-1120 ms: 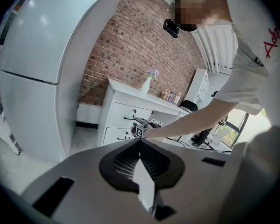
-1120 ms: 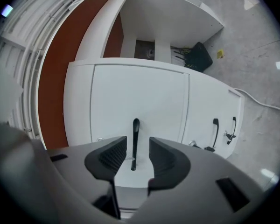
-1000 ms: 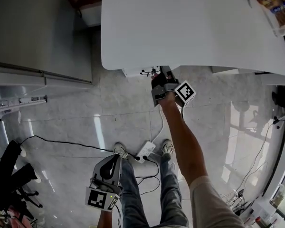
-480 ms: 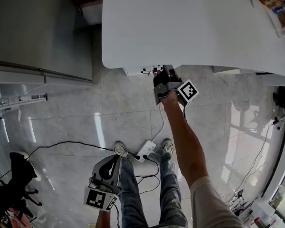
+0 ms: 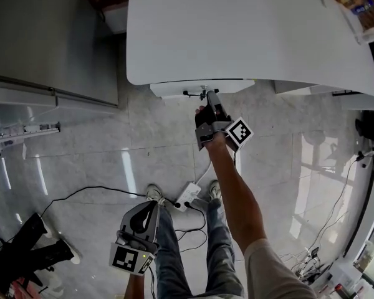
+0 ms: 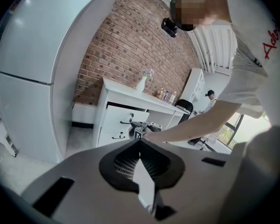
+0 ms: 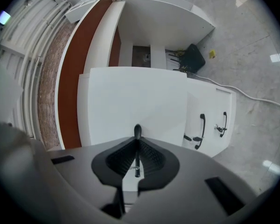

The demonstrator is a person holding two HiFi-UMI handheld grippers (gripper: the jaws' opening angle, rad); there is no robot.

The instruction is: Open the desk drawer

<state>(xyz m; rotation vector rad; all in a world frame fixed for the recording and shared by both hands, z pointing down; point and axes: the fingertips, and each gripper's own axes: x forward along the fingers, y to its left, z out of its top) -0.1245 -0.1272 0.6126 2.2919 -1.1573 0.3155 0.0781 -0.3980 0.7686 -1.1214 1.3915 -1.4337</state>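
The white desk (image 5: pixel 249 30) fills the top of the head view. Its top drawer (image 5: pixel 174 89) stands a little way out from under the desk's near edge. My right gripper (image 5: pixel 209 98) is shut on that drawer's thin black handle (image 7: pixel 137 146), which runs upright between the pads against the white drawer front (image 7: pixel 130 101). Seen in the left gripper view, the drawer (image 6: pixel 126 118) juts from the cabinet with the right gripper (image 6: pixel 142 127) at it. Low by my legs, my left gripper (image 5: pixel 146 220) hangs shut and holds nothing.
Two more drawers with black handles (image 7: pixel 201 125) sit beside the gripped one. A power strip (image 5: pixel 188 198) and cables (image 5: pixel 81 189) lie on the tiled floor by my feet. A tall grey fridge (image 5: pixel 50 36) stands at the left, and a black stand (image 5: pixel 25 254) lies lower left.
My right gripper has drawn back toward me with the handle, and the drawer front now shows beyond the desk's edge. The left gripper has stayed put.
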